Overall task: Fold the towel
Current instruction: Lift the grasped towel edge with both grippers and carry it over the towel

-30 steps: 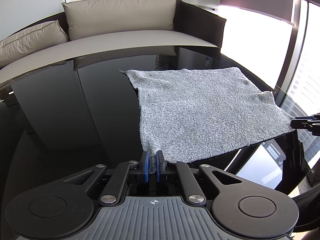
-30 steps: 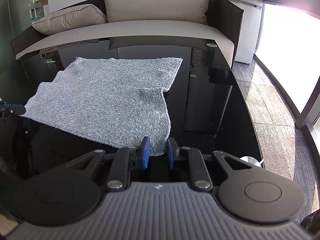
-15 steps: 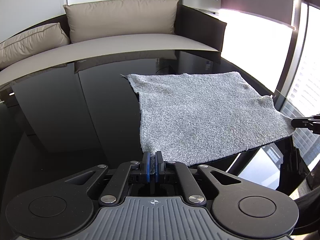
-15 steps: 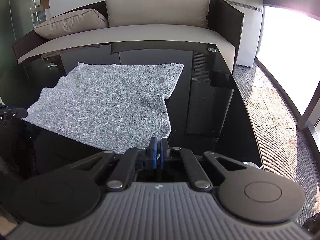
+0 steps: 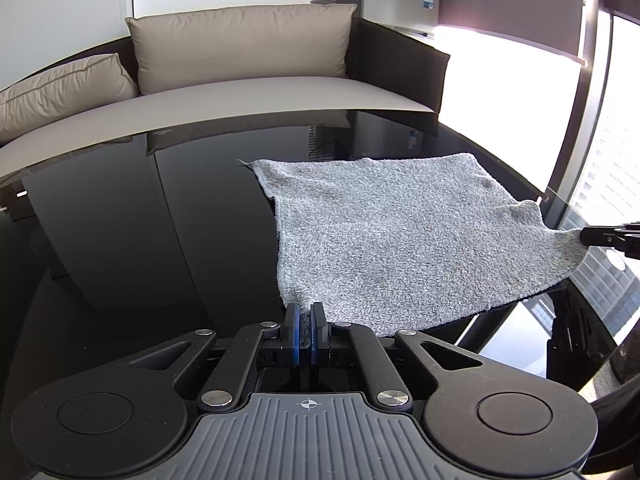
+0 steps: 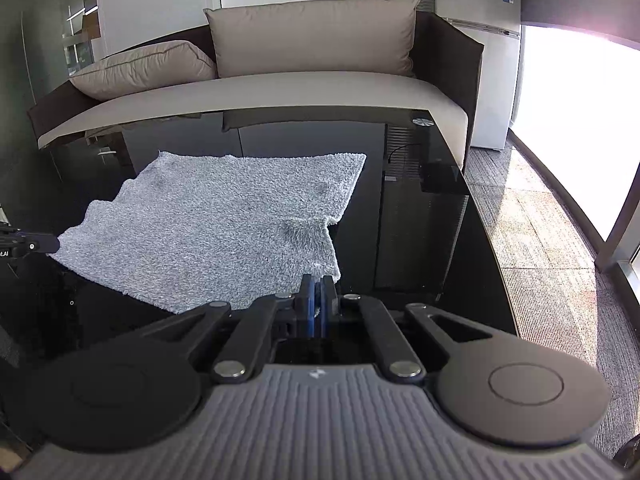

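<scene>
Left wrist view: left tongs (image 5: 304, 330) pinch one near corner of towel (image 5: 392, 240), right tongs (image 6: 319, 306) the other — near edge raised off worktop (image 5: 140, 240), ready for folding.

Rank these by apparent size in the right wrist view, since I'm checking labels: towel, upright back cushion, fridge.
1. towel, though nearness to the camera inflates it.
2. upright back cushion.
3. fridge, partly hidden by the sofa arm.
</scene>
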